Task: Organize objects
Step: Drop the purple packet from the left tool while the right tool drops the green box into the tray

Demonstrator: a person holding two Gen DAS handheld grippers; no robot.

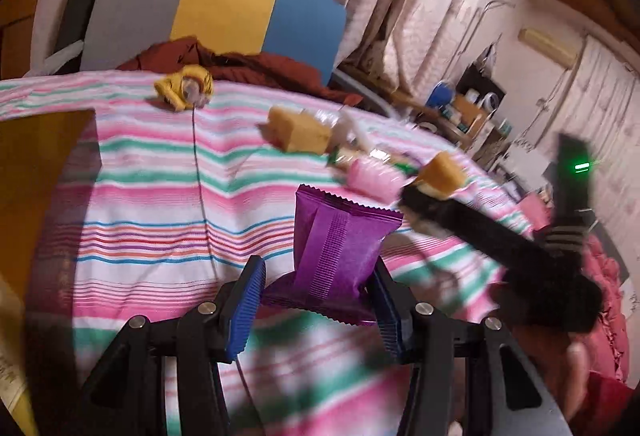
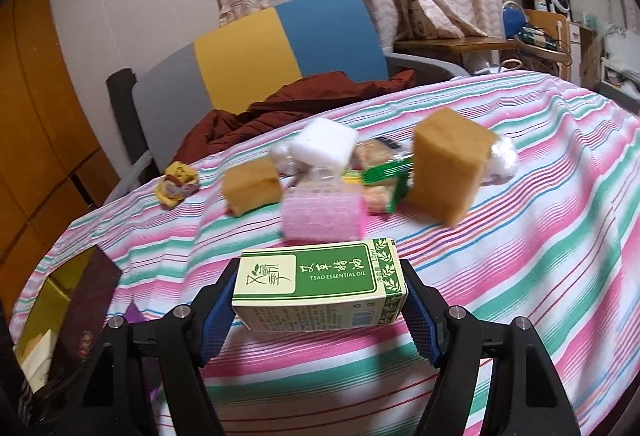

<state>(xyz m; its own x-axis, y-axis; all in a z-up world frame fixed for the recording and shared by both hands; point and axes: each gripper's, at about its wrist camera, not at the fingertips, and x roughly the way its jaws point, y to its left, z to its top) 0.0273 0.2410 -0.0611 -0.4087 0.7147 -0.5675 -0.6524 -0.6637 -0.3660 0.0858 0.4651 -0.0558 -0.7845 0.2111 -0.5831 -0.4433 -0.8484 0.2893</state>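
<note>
1. While both grippers are loaded up, the biggest thing here is the table under its striped cloth [image 2: 520, 236], which is where all the loose stuff sits, with a chair [image 2: 280, 47] pushed up at the far edge.
2. Off at the cloth's left edge is an open yellow box [image 2: 60, 300]. My guess is that's the drop-off spot for sorting, since both hands hold something near it.
3. Mid-table there's a pile: a big sponge [image 2: 448, 175] standing on end, a small sponge [image 2: 250, 183], a white foam block [image 2: 324, 145], a pink roller [image 2: 324, 215] and a green snack pack [image 2: 384, 175] all bunched up and touching. They look not yet sorted.
4. Right gripper [image 2: 320, 300] has its fingers closed about halfway on the oil carton [image 2: 320, 284], pinched by its short ends so it rides level above the cloth, label up.
5. Left gripper [image 1: 320, 300] is closed about as far on the purple pouch [image 1: 340, 248], grabbed low so the crimped top stands up. Whether the pouch's bottom edge touches the cloth, I can't tell.
6. Smallest bit: a yellow scrunchie [image 2: 178, 181] sitting alone near the far-left edge, apart from the pile.
</note>
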